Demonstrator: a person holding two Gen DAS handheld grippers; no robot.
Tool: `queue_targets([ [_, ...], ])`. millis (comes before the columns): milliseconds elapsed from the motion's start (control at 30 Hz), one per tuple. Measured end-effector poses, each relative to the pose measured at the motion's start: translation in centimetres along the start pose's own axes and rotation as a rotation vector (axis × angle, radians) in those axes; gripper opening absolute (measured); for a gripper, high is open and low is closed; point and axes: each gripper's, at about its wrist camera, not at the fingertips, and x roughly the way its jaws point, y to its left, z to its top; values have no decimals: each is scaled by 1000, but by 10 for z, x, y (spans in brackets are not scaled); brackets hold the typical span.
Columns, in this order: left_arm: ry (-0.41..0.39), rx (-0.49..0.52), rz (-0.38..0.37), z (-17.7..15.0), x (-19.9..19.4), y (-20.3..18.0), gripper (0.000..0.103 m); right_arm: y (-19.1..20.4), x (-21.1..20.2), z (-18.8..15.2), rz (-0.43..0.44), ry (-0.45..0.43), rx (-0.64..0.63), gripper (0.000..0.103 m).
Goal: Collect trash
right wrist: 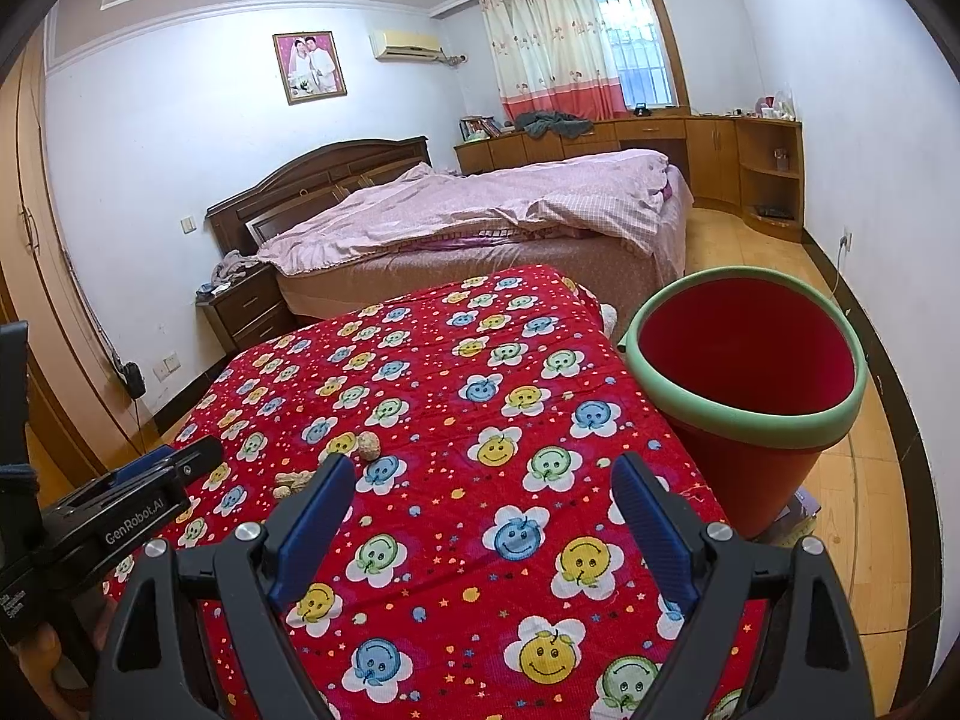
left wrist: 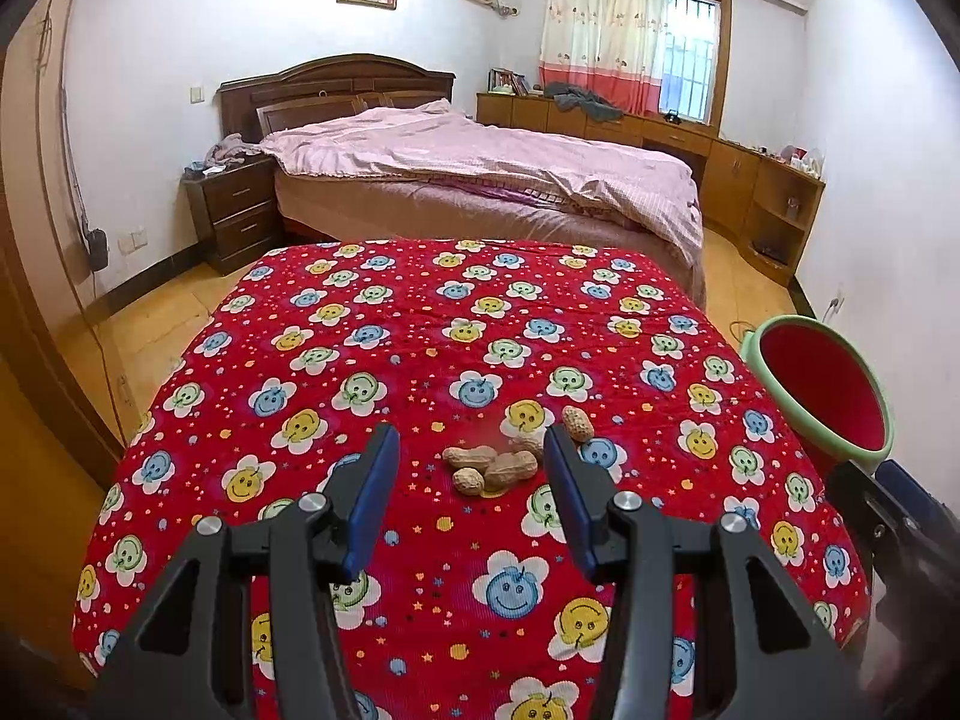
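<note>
Peanuts [left wrist: 493,461] lie on the red cloth [left wrist: 420,324] just beyond the open, empty left gripper [left wrist: 474,450]; the right gripper [right wrist: 480,474] is also open and empty.

Five peanuts [left wrist: 489,463] are lying in a cluster ahead of the left gripper [left wrist: 471,462], between and just beyond its fingertips; one of them, at the far right, is sitting slightly apart. One bin [right wrist: 744,384] is standing to the right of the right gripper [right wrist: 480,480]. Two grippers are hanging over one flowered cloth [left wrist: 420,330]. One bed [left wrist: 480,180] is showing beyond.
</note>
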Motion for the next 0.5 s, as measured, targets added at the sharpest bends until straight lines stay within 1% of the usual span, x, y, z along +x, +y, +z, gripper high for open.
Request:
queue_targets([
  [500, -7, -3, 0, -1, -3, 0, 50, 1, 0, 1, 0, 1, 0, 89],
])
